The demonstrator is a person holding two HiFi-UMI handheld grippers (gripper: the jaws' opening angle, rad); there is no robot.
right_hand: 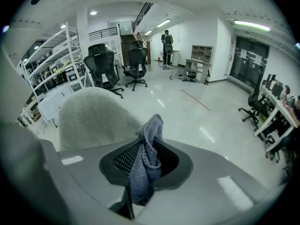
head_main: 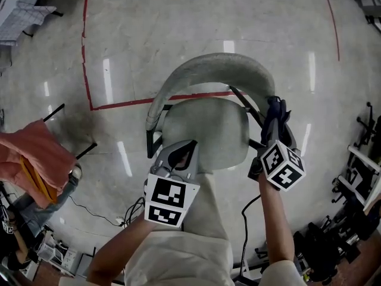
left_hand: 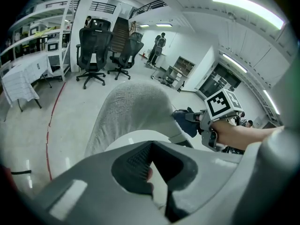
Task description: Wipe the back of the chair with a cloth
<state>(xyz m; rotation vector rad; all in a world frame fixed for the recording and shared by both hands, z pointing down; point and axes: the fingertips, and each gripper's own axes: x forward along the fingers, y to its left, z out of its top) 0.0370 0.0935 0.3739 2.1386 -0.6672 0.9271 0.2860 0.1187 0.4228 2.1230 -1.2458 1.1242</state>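
At chair's right side, cloth (head_main: pixel 274 108): blue-grey, bunched, pinched in right hand-held gripper (head_main: pixel 277 124); just beside right end of chair back (head_main: pixel 208 70), contact w/ it can't be told.
Cloth in right gripper view (right_hand: pixel 151 130): sticks up past jaw tips, rest hangs down between jaws.
Chair back: grey fuzzy fabric, curved, on dark frame; ahead & to left of cloth in right gripper view; fills mid-frame in left gripper view.
Right hand-held gripper: jaws clamped tight on cloth; held at chair's right edge, level w/ frame below chair back.
Left hand-held gripper (head_main: pixel 178 154): jaws together at tips, nothing between them; low over front-left of seat (head_main: pixel 208 130), pointed toward chair back, well short of it.
Seat: pale grey, padded, between the two grippers in head view.
Marker cubes (head_main: pixel 283 165): one per gripper, black & white square markers, nearest the camera in head view.
Floor (head_main: pixel 149 34): pale, glossy, streaks of ceiling-light glare.
Red tape (head_main: pixel 85 52): line down left of chair, corner, then across behind chair back.
Pink fabric (head_main: pixel 33 159): crumpled, far left of head view, well apart from chair.
Office chairs (left_hand: pixel 93 50): two, black, far side of room near shelving & stairs.
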